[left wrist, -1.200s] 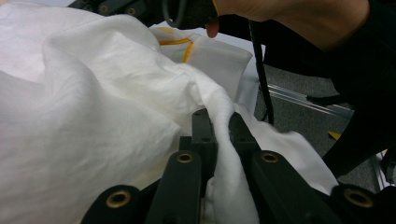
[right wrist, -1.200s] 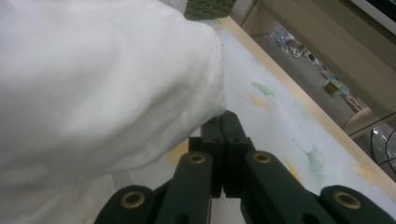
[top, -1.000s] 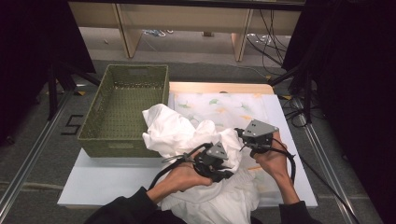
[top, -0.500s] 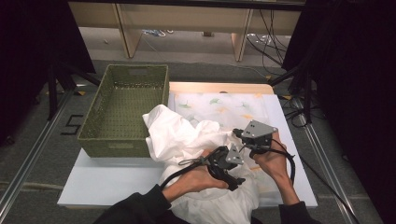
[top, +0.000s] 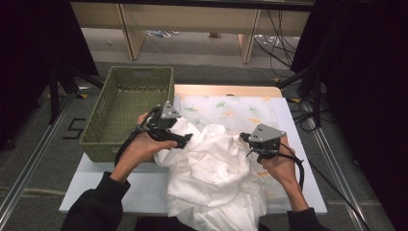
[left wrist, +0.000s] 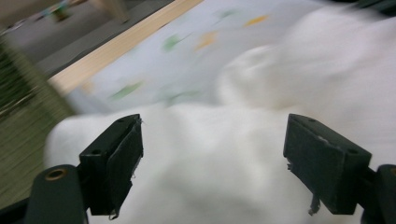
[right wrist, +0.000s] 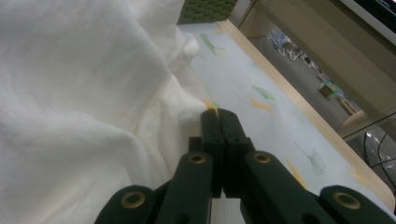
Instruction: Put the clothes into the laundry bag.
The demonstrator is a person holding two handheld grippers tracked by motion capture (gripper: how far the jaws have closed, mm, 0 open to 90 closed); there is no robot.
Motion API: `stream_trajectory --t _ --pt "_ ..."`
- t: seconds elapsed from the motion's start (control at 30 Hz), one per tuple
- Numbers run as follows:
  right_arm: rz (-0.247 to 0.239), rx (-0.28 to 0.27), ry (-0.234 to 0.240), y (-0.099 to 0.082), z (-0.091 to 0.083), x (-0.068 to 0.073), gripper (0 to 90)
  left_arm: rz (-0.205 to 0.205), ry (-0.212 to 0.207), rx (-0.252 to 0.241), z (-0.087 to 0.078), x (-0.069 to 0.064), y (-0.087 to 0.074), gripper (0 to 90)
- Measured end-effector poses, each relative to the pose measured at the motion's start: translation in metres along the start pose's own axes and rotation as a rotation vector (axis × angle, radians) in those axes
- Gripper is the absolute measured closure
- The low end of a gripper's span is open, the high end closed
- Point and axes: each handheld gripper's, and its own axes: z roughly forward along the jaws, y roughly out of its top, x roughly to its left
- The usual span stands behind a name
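regrasping white cloth: our right claw clamped on its edge; left claw, jaws just opened, empty above cloth. next we seize fabric below.

We found bare leaf-printed table cover open beyond the crumpled white cloth, between the two grippers, offering a free lane. The green basket walled off the left, its rim just beside the left gripper. The cloth heap itself blocked the near middle, spilling over the table's front edge.
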Motion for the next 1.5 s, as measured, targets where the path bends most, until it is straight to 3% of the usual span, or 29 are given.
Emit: stream_trajectory --t 0.03,0.07,0.17,0.2,0.27,0.33,0.4,0.43,0.47,0.5,0.53,0.63,0.73,0.77,0.83,0.93,1.1,1.2,1.27,1.3,1.4,1.47,1.5 --pt "-0.015 -0.005 0.003 0.0 0.001 -0.001 90.0 -0.005 0.021 0.027 0.005 0.009 -0.005 18.9" --pt "-0.011 -0.004 0.002 0.0 0.001 -0.001 90.0 -0.051 0.02 0.05 0.011 0.015 -0.011 18.7" --pt "-0.012 -0.001 0.005 -0.001 0.001 -0.001 90.0 -0.061 0.064 0.103 0.025 0.03 -0.022 20.7" --pt "-0.01 -0.002 0.003 -0.001 0.001 -0.002 90.0 -0.04 0.061 0.123 0.026 0.034 -0.025 22.8" --pt "-0.015 -0.005 0.005 -0.001 0.001 -0.002 90.0 -0.08 -0.001 0.116 0.027 0.036 -0.028 45.9" --pt "-0.017 -0.003 0.007 -0.001 0.001 -0.001 90.0 -0.079 0.02 0.104 0.025 0.037 -0.028 54.9" --pt "-0.008 -0.004 0.007 0.0 0.001 -0.001 90.0 -0.149 -0.012 0.068 0.019 0.038 -0.027 61.1" --pt "-0.009 -0.003 0.007 -0.001 0.001 -0.001 90.0 -0.155 -0.024 0.053 0.014 0.041 -0.026 67.2" --pt "-0.017 -0.002 0.007 -0.001 0.001 -0.001 90.0 -0.136 -0.029 0.045 0.011 0.041 -0.026 72.6" --pt "-0.018 -0.001 0.006 -0.001 0.001 -0.001 90.0 -0.092 -0.051 0.06 0.01 0.044 -0.025 82.8" --pt "-0.02 -0.003 0.006 -0.001 0.001 -0.001 90.0 -0.126 -0.064 0.057 0.01 0.044 -0.026 85.2" --pt "-0.004 0.003 0.001 0.0 0.001 0.0 90.0 -0.155 -0.077 0.002 0.009 0.042 -0.027 88.3" --pt "-0.013 -0.002 0.003 0.0 0.0 -0.002 90.0 -0.166 -0.212 -0.076 -0.005 0.02 -0.016 88.5" --pt "-0.013 -0.005 0.001 -0.001 0.001 -0.002 90.0 -0.154 -0.279 -0.111 -0.009 0.002 -0.009 88.5" --pt "-0.014 -0.005 0.001 -0.001 0.001 -0.002 90.0 -0.116 -0.386 -0.118 -0.012 -0.026 -0.002 88.4" --pt "-0.003 -0.005 0.002 0.0 -0.001 -0.001 90.0 0.013 -0.449 -0.074 0.004 -0.078 0.005 88.4" --pt "-0.021 -0.023 -0.018 0.003 -0.006 -0.002 90.0 0.088 -0.541 -0.004 0.036 -0.137 0.007 88.1" --pt "-0.023 -0.032 -0.023 0.007 -0.011 -0.002 90.0 0.162 -0.538 0.029 0.051 -0.16 0.01 87.7" --pt "-0.013 -0.033 -0.026 0.008 -0.013 -0.001 90.0 0.168 -0.546 0.031 0.058 -0.165 0.012 87.6" --pt "-0.035 -0.049 -0.037 0.012 -0.018 -0.003 90.0 0.174 -0.533 0.051 0.074 -0.175 0.013 87.4" --pt "-0.034 -0.057 -0.036 0.015 -0.022 -0.002 90.0 0.179 -0.488 0.062 0.091 -0.182 0.015 86.2" --pt "-0.035 -0.056 -0.032 0.016 -0.024 -0.001 90.0 0.25 -0.445 0.082 0.095 -0.181 0.016 84.3" --pt "-0.033 -0.057 -0.027 0.016 -0.024 0.0 90.0 0.203 -0.446 0.064 0.096 -0.18 0.016 83.2"
